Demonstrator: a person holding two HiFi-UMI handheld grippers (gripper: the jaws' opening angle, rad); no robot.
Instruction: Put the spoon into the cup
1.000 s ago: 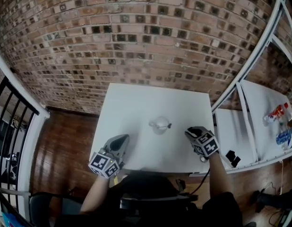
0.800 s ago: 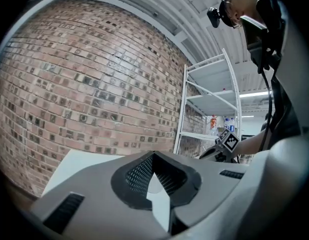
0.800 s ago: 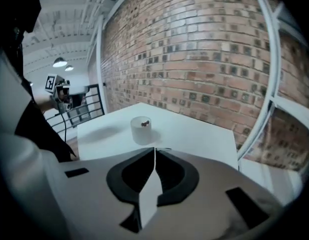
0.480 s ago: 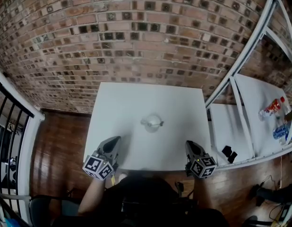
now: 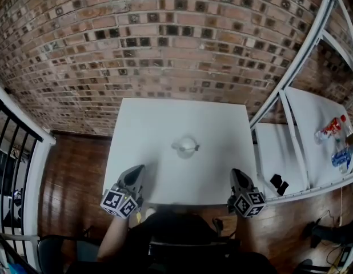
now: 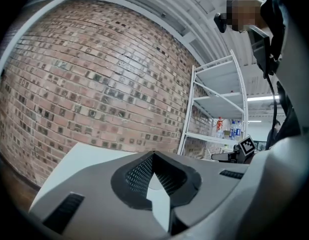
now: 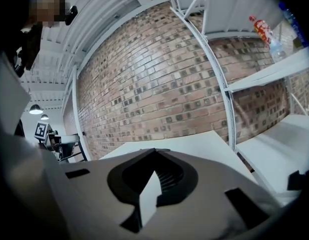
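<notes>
A small pale cup (image 5: 184, 147) stands near the middle of the white table (image 5: 159, 124) in the head view. The spoon (image 5: 193, 148) rests in it, with its dark handle poking out to the right. My left gripper (image 5: 136, 171) sits at the table's front edge, left of the cup and well short of it, jaws together and empty. My right gripper (image 5: 236, 174) is at the front right corner, also shut with nothing in it. In the left gripper view the left gripper (image 6: 154, 155) points level toward the brick wall. The right gripper view shows the right gripper (image 7: 154, 152) aimed across the table.
A white metal shelf rack (image 5: 291, 113) stands right of the table, with bottles (image 5: 332, 135) and a small black object (image 5: 277, 183) on its shelves. A black railing (image 5: 11, 147) is at the left. A brick wall (image 5: 165, 39) rises behind the table, over a wooden floor (image 5: 73, 170).
My right gripper drew back from beside the cup to the table's front right corner and rolled. The left gripper stayed put. The spoon has stayed in the cup.
</notes>
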